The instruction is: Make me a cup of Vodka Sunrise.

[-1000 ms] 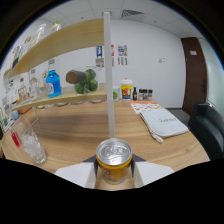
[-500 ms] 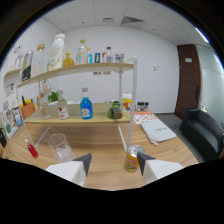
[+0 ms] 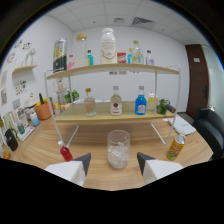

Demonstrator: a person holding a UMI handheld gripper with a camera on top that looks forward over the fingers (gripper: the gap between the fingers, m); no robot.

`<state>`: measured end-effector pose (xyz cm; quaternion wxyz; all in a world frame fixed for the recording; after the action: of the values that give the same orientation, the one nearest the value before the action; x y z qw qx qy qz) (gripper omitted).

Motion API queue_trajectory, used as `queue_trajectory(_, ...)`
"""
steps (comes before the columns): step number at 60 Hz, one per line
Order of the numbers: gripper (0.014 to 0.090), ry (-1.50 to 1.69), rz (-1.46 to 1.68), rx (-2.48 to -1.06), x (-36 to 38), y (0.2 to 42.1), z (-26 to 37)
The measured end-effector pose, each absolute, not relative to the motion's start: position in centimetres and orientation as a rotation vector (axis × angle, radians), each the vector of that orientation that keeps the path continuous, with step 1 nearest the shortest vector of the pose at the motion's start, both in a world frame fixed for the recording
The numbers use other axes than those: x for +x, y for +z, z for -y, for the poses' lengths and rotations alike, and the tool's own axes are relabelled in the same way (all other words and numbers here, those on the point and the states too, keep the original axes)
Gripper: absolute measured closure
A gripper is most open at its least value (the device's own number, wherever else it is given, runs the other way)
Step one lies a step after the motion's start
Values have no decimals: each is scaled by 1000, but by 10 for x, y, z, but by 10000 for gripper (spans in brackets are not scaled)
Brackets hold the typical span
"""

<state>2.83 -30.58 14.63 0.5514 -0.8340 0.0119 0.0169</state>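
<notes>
A clear glass [image 3: 118,148] with ice in it stands on the wooden table [image 3: 95,167], between and just ahead of my gripper's [image 3: 113,160] two fingers, with a gap on each side. The gripper is open and holds nothing. A gold drink can [image 3: 176,147] stands on the table to the right of the right finger. A small red-bodied bottle [image 3: 65,151] stands beside the left finger. On the lower shelf [image 3: 112,116] beyond the glass stand an amber bottle [image 3: 89,104], a clear red-labelled bottle [image 3: 116,103] and a blue bottle [image 3: 141,103].
A two-tier wooden rack on white legs spans the table; its top shelf [image 3: 112,68] carries several bottles and jars. Limes [image 3: 162,106] lie at the lower shelf's right end. An orange pot [image 3: 43,110] and small items stand at left. A paper pad [image 3: 186,126] and a dark chair [image 3: 210,127] are at right.
The view has swung left and back: the can that was between the fingers now stands on the table to their right, and the ice glass has come between them.
</notes>
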Motion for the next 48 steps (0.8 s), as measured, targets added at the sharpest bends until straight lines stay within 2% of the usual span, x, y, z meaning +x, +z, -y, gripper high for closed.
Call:
queue_trajectory(19, 189, 102, 36, -1829, -51, 206, 199)
queue_trajectory(30, 272, 48, 54, -1829, -62, 207, 136)
queue_trajectory(34, 339, 27, 41, -1870, -61, 198, 120)
queue_trajectory(42, 573, 16, 10, -1906, -57, 191, 105)
queue_trajectory(47, 675, -21, 13, -1920, -52, 188, 102)
queue_trajectory(48, 677, -19, 16, -1920, -53, 189, 102)
